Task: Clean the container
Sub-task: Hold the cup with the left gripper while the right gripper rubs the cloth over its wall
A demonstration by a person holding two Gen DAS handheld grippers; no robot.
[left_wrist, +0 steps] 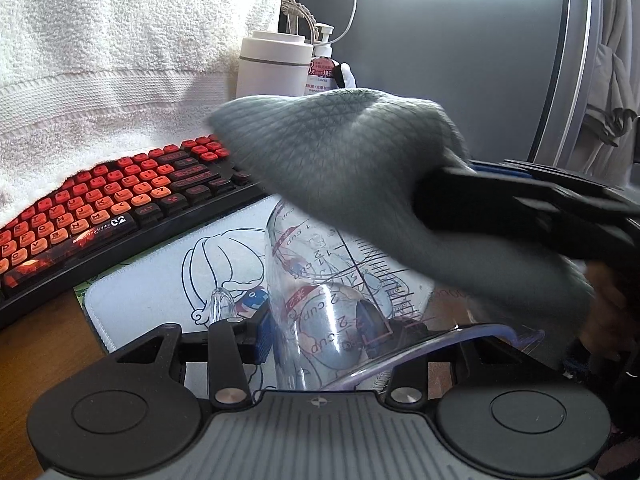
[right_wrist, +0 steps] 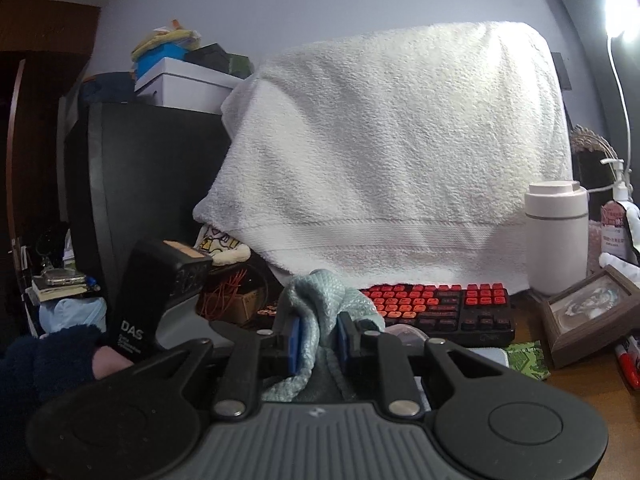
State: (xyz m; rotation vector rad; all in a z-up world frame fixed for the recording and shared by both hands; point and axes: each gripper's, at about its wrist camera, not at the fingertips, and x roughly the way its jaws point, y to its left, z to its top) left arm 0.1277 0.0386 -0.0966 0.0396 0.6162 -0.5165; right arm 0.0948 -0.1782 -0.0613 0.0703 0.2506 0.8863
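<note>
My left gripper (left_wrist: 316,328) is shut on a clear measuring cup (left_wrist: 320,300) printed with cup markings, which it holds tilted above the desk mat. One blue pad (left_wrist: 262,336) presses the cup's outside; the other finger shows darkly through the wall. From the right, my right gripper (left_wrist: 436,200) holds a grey-green waffle cloth (left_wrist: 340,152) spread over the cup's upper part. In the right wrist view, the right gripper (right_wrist: 318,336) is shut on the bunched cloth (right_wrist: 316,300) between its blue pads. The cup is hidden there.
A keyboard (left_wrist: 100,216) with red and orange keys lies behind a printed desk mat (left_wrist: 160,280). A white towel (right_wrist: 400,152) drapes over the monitor. A white canister (left_wrist: 272,68), a pump bottle (left_wrist: 322,68) and a picture frame (right_wrist: 588,312) stand at the right.
</note>
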